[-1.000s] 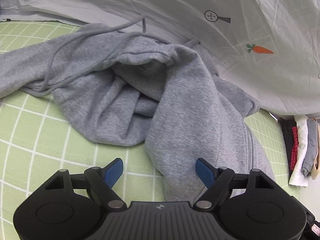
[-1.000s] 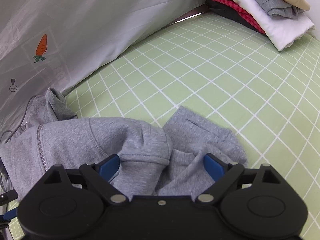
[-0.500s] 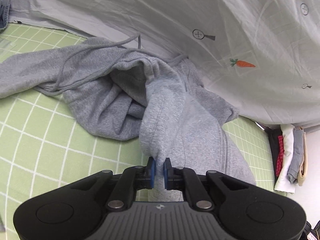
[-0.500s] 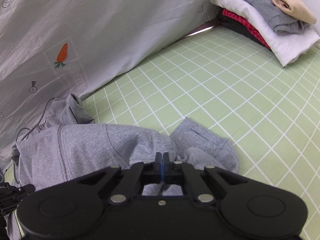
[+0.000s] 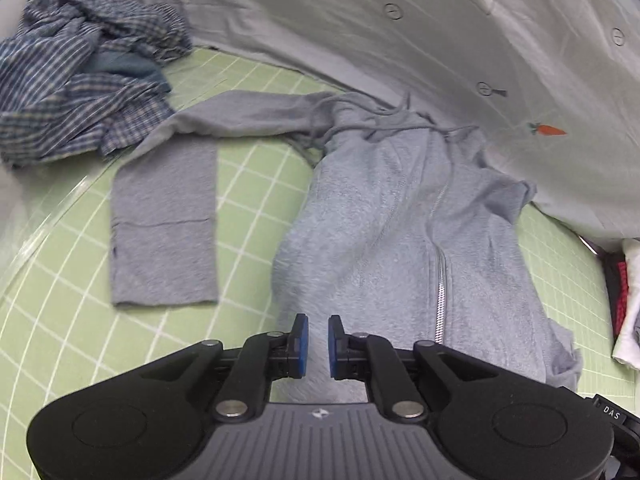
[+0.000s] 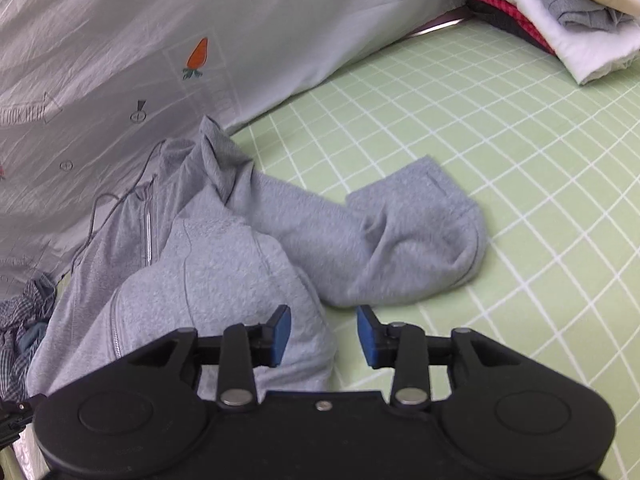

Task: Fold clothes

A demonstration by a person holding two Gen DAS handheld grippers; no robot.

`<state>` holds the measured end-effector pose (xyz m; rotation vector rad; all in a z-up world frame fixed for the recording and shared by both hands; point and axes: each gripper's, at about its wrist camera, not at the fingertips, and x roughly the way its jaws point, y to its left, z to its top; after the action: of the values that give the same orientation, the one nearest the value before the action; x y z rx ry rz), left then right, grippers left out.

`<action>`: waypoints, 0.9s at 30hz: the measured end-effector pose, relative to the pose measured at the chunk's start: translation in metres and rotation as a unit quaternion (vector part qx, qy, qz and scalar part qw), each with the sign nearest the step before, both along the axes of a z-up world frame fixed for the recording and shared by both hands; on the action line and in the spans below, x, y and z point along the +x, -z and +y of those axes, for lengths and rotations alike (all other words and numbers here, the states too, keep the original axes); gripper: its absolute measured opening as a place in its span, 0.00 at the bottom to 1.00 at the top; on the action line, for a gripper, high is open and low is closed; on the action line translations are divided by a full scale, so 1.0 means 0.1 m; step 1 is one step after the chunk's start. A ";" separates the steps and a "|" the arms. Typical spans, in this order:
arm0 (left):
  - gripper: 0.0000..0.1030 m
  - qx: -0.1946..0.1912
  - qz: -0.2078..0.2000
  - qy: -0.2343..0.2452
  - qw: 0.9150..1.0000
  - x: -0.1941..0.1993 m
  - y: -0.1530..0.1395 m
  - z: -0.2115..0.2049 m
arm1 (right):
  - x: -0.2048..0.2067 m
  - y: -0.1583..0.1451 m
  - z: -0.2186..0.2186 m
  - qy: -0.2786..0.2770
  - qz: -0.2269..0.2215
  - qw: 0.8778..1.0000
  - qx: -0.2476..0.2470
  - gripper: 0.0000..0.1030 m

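Left wrist view puts my left gripper (image 5: 314,344) low over the bottom hem of the grey zip hoodie (image 5: 404,240), which lies front-up on the green grid mat (image 5: 68,320) with its zipper (image 5: 440,300) running away from me toward the grey printed sheet (image 5: 400,40). Its blue pads sit close together with a narrow gap, and hoodie fabric shows through that gap; I cannot tell whether they actually pinch it or merely hover over it. One sleeve (image 5: 164,224) bends back flat on the mat beside the hoodie body, on the side toward the crumpled blue checked shirt (image 5: 80,80).

From the right wrist, my right gripper (image 6: 323,334) has its fingers spread, one pad over the hoodie's hem corner and the other over bare mat, gripping nothing. The other sleeve (image 6: 384,240) lies bunched on the mat just beyond the hoodie body, on the side toward the stack of folded clothes (image 6: 560,12).

My worry is that the hem is slack on the right side. If I pull with the left alone, I judge the body will skew and wrinkle along the zipper. The bunched sleeve could also get trapped under a fold, and the drawstring (image 6: 100,208) near the hood may snag or drag.
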<state>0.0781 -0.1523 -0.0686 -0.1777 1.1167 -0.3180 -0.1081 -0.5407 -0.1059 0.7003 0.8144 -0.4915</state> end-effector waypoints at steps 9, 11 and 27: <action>0.61 0.006 0.071 -0.042 0.997 -0.01 0.47 0.29 | 0.21 0.22 0.26 -0.059 0.051 0.997 -0.006 0.69; 0.61 -0.001 0.087 -0.042 0.995 0.00 0.58 0.27 | 0.25 0.26 0.30 -0.071 0.061 0.996 -0.009 0.69; 0.18 -0.006 0.020 0.002 1.000 -0.21 0.43 0.06 | 0.09 0.19 0.56 -0.146 0.036 0.988 -0.020 0.15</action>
<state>0.0571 -0.1460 -0.1118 -0.1934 1.1555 -0.3268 -0.0992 -0.4842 -0.1252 0.5171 0.9542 -0.2684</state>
